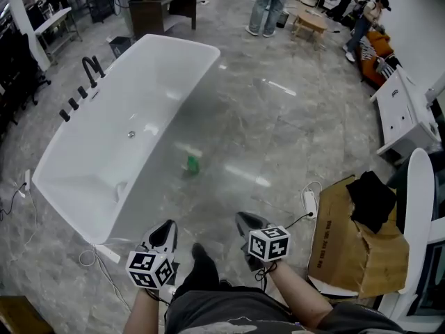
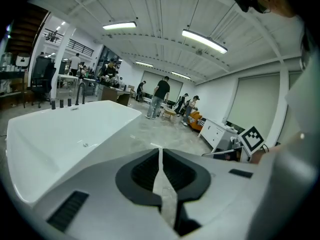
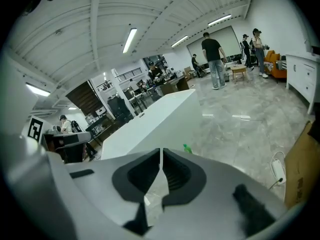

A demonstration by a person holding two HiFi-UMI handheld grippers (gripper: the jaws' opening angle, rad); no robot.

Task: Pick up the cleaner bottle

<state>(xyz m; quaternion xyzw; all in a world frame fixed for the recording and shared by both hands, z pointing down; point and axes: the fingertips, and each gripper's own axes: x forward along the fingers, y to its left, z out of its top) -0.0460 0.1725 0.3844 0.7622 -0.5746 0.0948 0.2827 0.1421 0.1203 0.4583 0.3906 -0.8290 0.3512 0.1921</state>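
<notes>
Glossy grey marble floor, with a tub and a few loose things on it.

A long white bathtub stands on the floor, running from eleven o'clock down to eight o'clock in the head view. Near the middle, just beside the tub's right flank, a small green cleaner bottle sits on bare tile, too blurred to tell its pose. A white power strip lies at four o'clock, just beside an opened cardboard box at five. A white cabinet stands at three o'clock, a low wooden table at one.
</notes>
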